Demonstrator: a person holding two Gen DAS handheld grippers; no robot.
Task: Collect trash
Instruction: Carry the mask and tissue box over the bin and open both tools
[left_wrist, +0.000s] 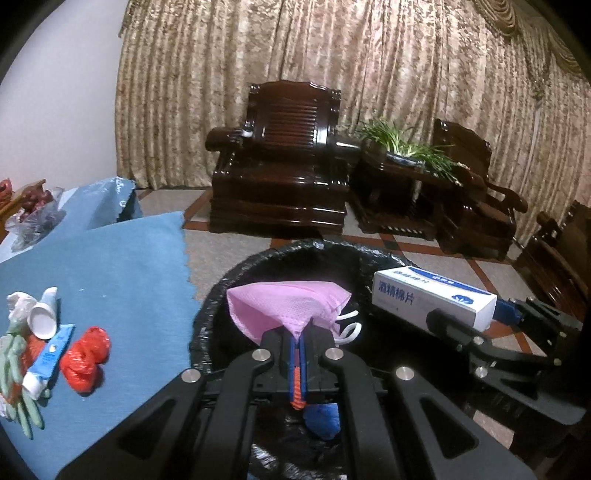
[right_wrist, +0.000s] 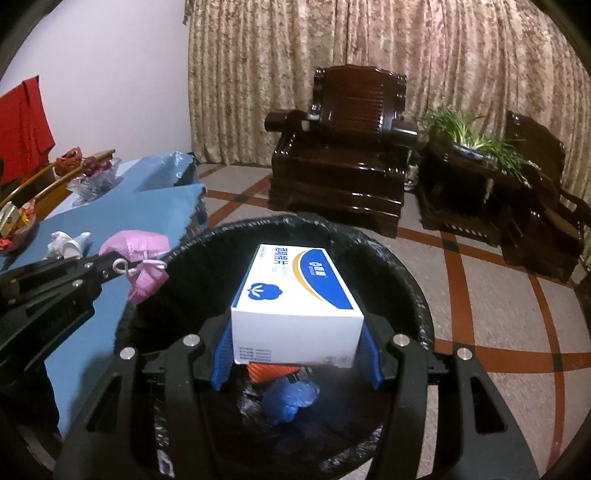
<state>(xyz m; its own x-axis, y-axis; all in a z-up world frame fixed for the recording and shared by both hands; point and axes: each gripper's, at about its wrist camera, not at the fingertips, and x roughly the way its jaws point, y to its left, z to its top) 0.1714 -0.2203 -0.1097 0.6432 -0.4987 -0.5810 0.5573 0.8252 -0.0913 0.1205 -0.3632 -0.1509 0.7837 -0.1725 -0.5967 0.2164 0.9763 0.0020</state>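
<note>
1. The left gripper (left_wrist: 298, 341) is being seen with its fingers nearly together, pinched on one corner of a pink non-woven face mask (left_wrist: 284, 308) with white ear loops; the mask is being held above the near-left rim of the round bin lined with a black plastic bag (left_wrist: 207, 314).
2. The right gripper (right_wrist: 297, 360) is being seen opened about as wide as a white and blue cardboard box of alcohol pads (right_wrist: 297, 295), which is being clamped at its near end between the blue pads. The box's long axis is running away from the gripper, out over the middle of the bin opening.
3. Key relation: both held items are being kept directly over the bin mouth, the box more central, the mask near the rim at centre left of the right wrist view. A release is judged the likely next step; the mask may catch on the rim.
4. At the bin's bottom, a crumpled blue glove or wrapper (right_wrist: 290, 400) and something orange are being seen.
5. At lower left of the left wrist view, on the blue table cloth (left_wrist: 122, 266), a red crumpled bag (left_wrist: 85, 360), a blue and white tube (left_wrist: 48, 360) and a small white paper cup (left_wrist: 42, 321) are lying uncollected, nearer the left gripper.
6. Dark wooden armchairs are standing in the background, well apart from the bin.
</note>
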